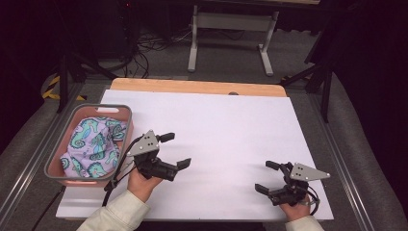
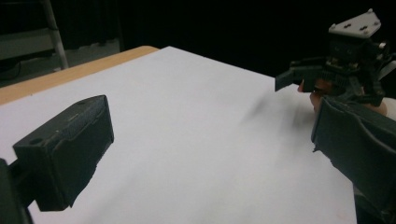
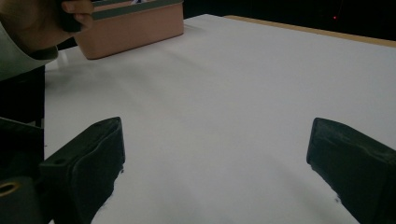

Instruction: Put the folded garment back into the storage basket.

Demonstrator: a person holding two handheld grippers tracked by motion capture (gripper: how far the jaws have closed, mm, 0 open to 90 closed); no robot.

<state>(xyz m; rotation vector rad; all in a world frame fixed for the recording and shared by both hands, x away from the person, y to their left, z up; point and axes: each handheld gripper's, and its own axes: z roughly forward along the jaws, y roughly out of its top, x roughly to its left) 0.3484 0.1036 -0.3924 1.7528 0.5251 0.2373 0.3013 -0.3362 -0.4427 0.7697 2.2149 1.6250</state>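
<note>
I see my left tool (image 1: 175,150) spread wide and empty, just right of the pink basket (image 1: 57,161) at the bench's (image 1: 231,125) left edge. Seahorse-print cloth (image 1: 94,144) lies bunched inside; its long axis runs near to far. My right tool (image 1: 264,177) gapes empty near-right over white bench. Dark room beyond.

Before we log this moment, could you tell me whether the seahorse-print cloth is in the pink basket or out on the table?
In. The seahorse-print cloth lies bunched inside the pink basket, below its rim.
</note>
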